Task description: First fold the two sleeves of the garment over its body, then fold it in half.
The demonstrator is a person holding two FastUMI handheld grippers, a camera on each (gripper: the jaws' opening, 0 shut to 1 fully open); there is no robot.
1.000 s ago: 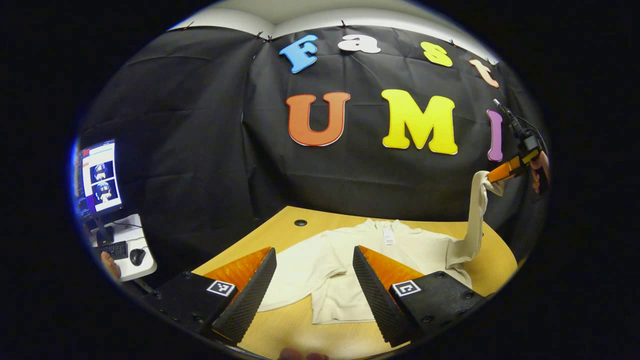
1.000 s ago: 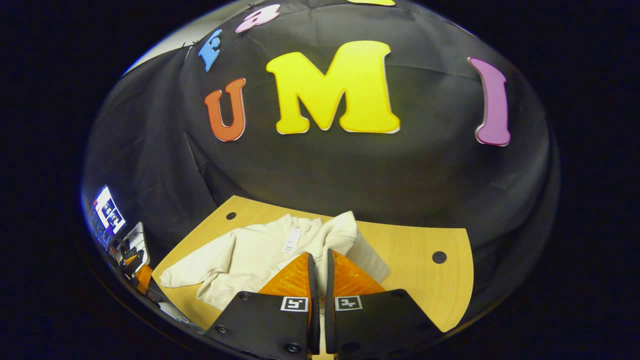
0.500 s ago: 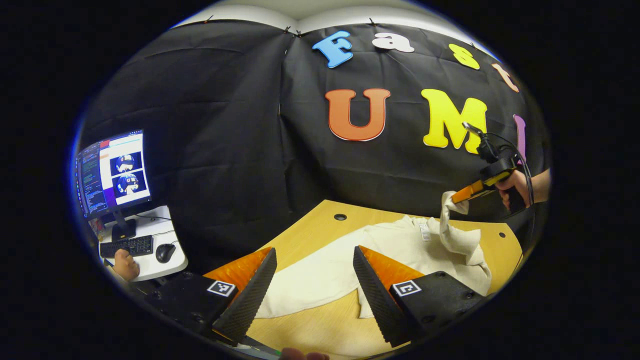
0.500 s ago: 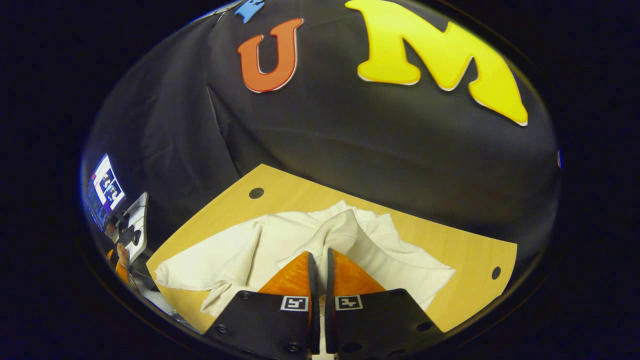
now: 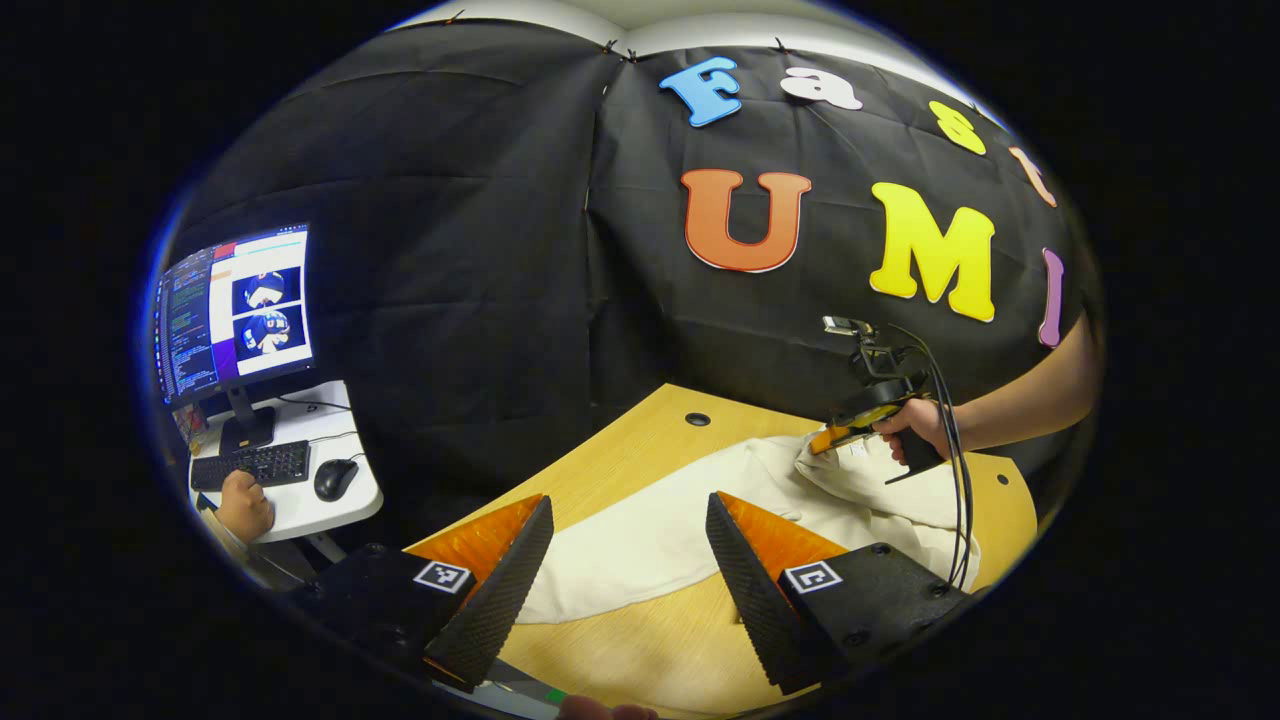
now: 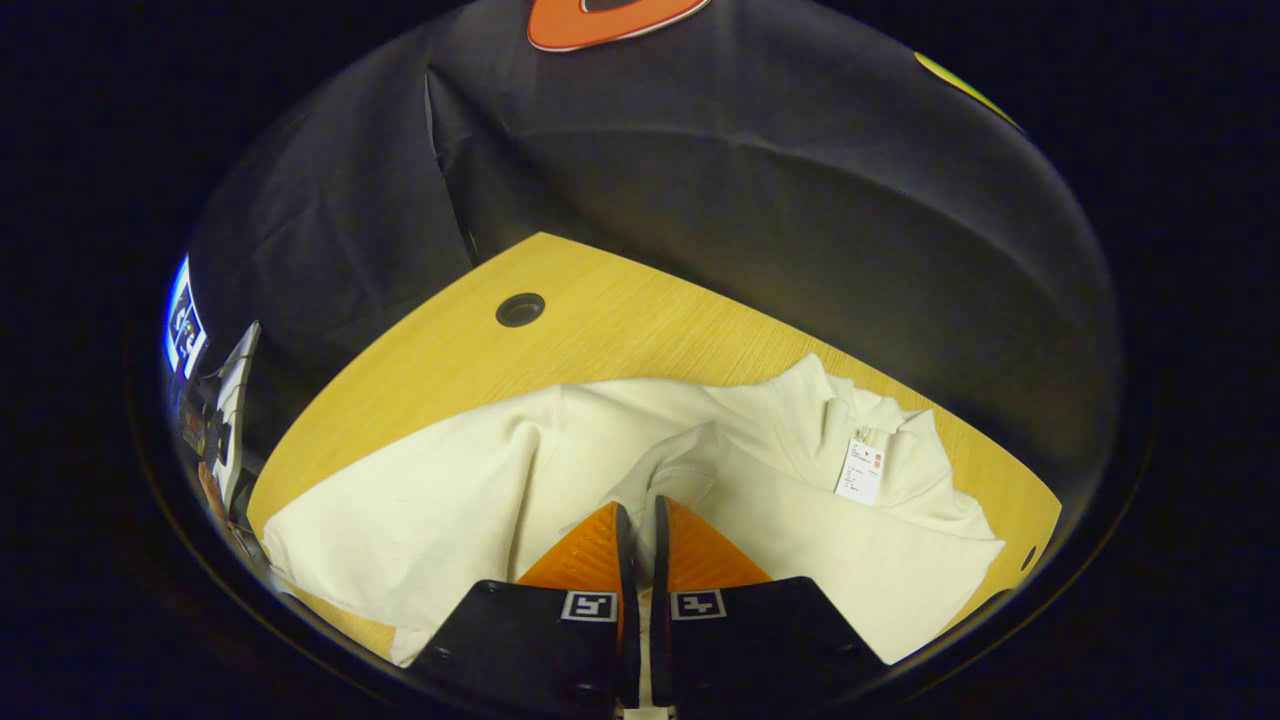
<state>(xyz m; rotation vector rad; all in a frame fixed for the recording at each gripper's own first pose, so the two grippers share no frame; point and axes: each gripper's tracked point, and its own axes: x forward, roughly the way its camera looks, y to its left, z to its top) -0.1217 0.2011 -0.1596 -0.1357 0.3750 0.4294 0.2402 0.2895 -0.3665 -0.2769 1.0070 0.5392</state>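
Right gripper view: the cream garment [image 6: 480, 490] is spread on the wooden table [image 6: 620, 320], one sleeve [image 6: 670, 475] drawn over its body and pinched between the closed fingers of the right gripper [image 6: 636, 515]. The left gripper [image 5: 628, 535] is held near the table's edge, fingers apart, holding nothing.

Recording booth in a lab, black cloth wall [image 5: 450, 250] behind a wooden counter [image 5: 640, 450], side desk [image 5: 300, 500] with monitor [image 5: 235, 310], keyboard [image 5: 250, 464], mouse [image 5: 335, 479]
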